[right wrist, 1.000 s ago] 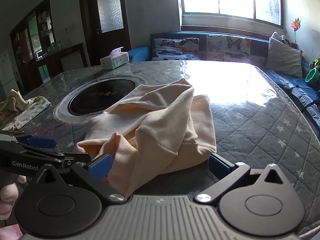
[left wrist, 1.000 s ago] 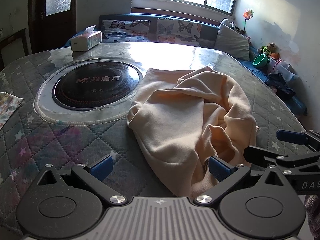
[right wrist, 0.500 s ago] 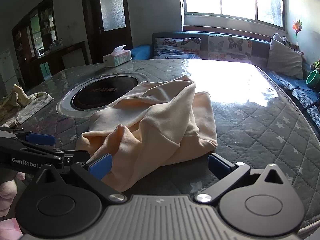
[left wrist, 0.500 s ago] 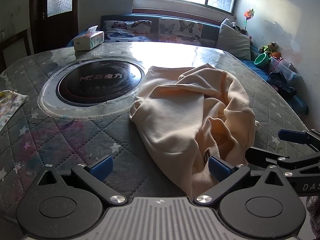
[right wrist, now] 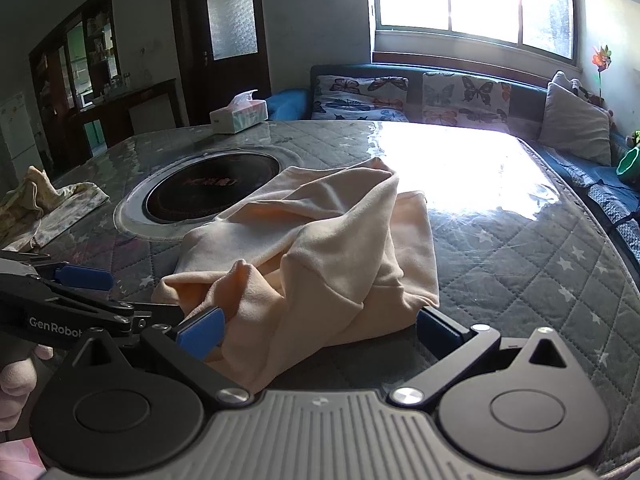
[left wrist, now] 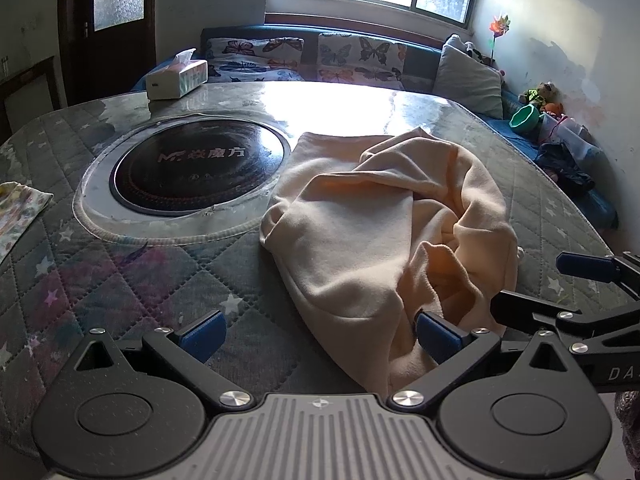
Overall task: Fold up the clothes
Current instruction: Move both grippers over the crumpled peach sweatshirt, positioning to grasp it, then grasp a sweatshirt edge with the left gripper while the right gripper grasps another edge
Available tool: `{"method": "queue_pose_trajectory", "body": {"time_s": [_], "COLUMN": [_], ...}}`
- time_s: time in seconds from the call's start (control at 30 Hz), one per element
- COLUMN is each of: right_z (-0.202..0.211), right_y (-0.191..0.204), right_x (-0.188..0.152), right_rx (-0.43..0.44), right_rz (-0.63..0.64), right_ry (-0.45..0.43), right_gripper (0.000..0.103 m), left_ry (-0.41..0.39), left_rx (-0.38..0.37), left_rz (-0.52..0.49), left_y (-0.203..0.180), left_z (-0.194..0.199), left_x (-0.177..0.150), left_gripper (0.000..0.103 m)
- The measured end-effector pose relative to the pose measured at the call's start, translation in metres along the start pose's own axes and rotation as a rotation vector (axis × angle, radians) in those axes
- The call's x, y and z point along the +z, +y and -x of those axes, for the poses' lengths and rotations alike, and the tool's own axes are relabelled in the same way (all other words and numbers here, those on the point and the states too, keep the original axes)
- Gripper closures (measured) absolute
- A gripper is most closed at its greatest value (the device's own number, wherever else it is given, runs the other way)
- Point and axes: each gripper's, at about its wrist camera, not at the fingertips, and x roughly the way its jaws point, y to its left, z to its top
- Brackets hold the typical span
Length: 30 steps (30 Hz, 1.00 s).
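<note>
Both your grippers have drawn back from the cream garment [left wrist: 384, 232], which has settled into a lower heap near the table [left wrist: 120, 280] edge, right of the round black hotplate [left wrist: 200, 168]; your left gripper [left wrist: 320, 334] and right gripper [right wrist: 318, 332] gape wide, holding nothing

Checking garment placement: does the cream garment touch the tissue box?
Apart. The left wrist view shows the cream garment near the front, the tissue box at the far edge, bare table between.
</note>
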Motion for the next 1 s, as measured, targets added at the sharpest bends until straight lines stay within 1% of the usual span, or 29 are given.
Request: {"method": "queue_pose_trajectory", "body": {"time_s": [0.3,0.47,0.67,0.83,0.87,0.93,0.97,1.0], "right_z": [-0.002,-0.003,-0.006,-0.016,-0.020,-0.027,-0.030,-0.034], "right_y": [-0.001,-0.007,-0.017,-0.032,-0.036,-0.043,-0.046,-0.050], "right_x": [0.002,0.011,0.027,0.049,0.053,0.062,0.066,0.070], "right_rx": [0.004,0.000,-0.005,-0.005,-0.004,-0.003,-0.002,-0.003], "right_rz": [0.003,0.015,0.014,0.010,0.004,-0.007,-0.010,-0.011], "right_ry": [0.008,-0.007,-0.028,-0.043,-0.042,-0.040,-0.039,-0.039], "right_gripper": [0.000,0.000,0.001,0.008,0.008,0.013,0.013,0.013], "left_ry": [-0.003,-0.021,-0.046,-0.064,-0.071,-0.084,-0.089,-0.093], "left_rx": [-0.002,-0.002,-0.015,-0.037,-0.046,-0.058,-0.060,-0.062], "left_rz": [-0.011,-0.024,-0.063,-0.097,-0.106,-0.130,-0.150,-0.170], "left_y": [-0.001,0.000,-0.003,-0.005,-0.006,-0.008,-0.010,-0.012], "left_z": [0.002,0.003,0.001,-0.007,-0.010,-0.015,-0.019,-0.023], "left_x": [0.003,0.013,0.028,0.046,0.050,0.057,0.061,0.065], "left_gripper": [0.000,0.000,0.000,0.001,0.003,0.007,0.008,0.011]}}
